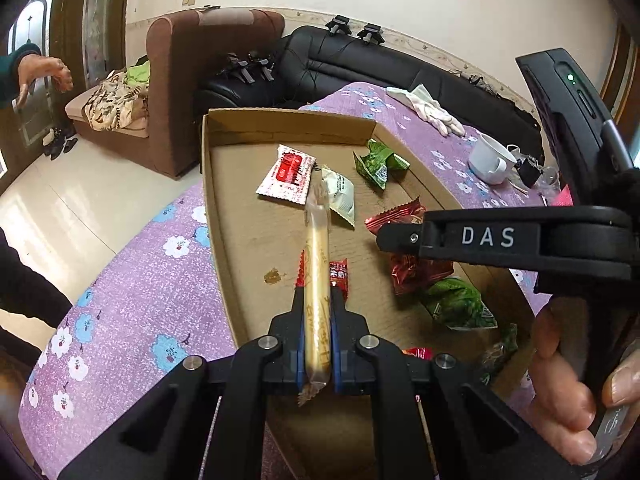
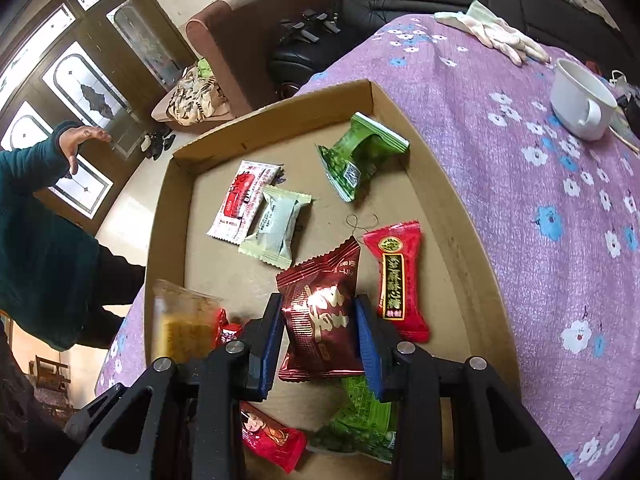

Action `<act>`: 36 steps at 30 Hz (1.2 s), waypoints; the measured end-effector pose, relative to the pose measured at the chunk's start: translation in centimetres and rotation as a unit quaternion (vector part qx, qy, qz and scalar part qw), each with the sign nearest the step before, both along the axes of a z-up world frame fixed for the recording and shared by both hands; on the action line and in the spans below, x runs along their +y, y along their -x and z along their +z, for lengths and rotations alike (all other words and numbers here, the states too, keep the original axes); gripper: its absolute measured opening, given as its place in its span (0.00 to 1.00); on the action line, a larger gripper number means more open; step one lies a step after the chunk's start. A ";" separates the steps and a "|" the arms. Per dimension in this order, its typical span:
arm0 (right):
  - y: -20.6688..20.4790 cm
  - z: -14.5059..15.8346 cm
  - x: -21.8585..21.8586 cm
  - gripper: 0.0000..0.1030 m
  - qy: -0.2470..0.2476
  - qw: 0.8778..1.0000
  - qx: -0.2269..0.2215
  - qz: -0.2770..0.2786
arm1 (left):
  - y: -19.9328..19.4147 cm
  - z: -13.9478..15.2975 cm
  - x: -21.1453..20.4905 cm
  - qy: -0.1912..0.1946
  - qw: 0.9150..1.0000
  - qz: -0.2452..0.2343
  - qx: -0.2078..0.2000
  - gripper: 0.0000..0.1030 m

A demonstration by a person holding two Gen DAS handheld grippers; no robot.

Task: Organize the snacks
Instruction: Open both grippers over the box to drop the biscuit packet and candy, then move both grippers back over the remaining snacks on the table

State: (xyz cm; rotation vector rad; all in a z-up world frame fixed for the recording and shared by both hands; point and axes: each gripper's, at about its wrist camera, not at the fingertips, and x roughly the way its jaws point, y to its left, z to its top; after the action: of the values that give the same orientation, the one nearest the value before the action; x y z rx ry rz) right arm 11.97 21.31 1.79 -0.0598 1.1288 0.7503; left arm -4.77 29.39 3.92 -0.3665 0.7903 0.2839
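Observation:
My left gripper [image 1: 318, 296] is shut on a long tan snack stick [image 1: 317, 240] in a clear wrapper, held over the cardboard tray [image 1: 208, 200]. The same stick shows blurred at the left of the right wrist view [image 2: 180, 320]. My right gripper [image 2: 318, 300] has its blue pads [image 2: 366, 340] pressed against both sides of a dark red packet [image 2: 316, 320], low over the tray [image 2: 160, 240]. In the left wrist view the right gripper [image 1: 386, 240] comes in from the right, with that packet [image 1: 416, 268] under it.
In the tray lie a white-and-red packet [image 2: 244, 200], a pale green one [image 2: 276, 228], a green one [image 2: 360, 156], a bright red one [image 2: 398, 280] and more near my fingers. On the purple flowered cloth [image 2: 520, 200] stand a white cup [image 2: 580, 100] and gloves [image 2: 496, 34]. A person's hand [image 2: 80, 140] is at left.

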 end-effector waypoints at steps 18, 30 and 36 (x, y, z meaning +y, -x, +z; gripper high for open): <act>1.8 2.6 -4.7 0.41 -0.051 0.999 -0.002 -0.007 | 1.0 1.4 -0.6 -0.007 1.000 0.011 -0.010 0.36; 2.1 9.9 -21.7 0.43 -0.052 0.993 -0.106 0.011 | 3.8 8.4 -2.6 -0.067 0.986 -0.132 -0.071 0.65; 1.1 16.9 -34.3 0.56 -0.033 0.983 -0.175 -0.043 | 4.1 13.2 1.0 -0.149 0.966 -0.193 -0.083 0.67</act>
State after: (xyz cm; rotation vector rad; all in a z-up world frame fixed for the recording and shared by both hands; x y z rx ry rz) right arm 10.92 -13.02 18.65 -0.0825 0.7664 0.6693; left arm -8.90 30.38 17.08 0.0511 0.6262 0.0033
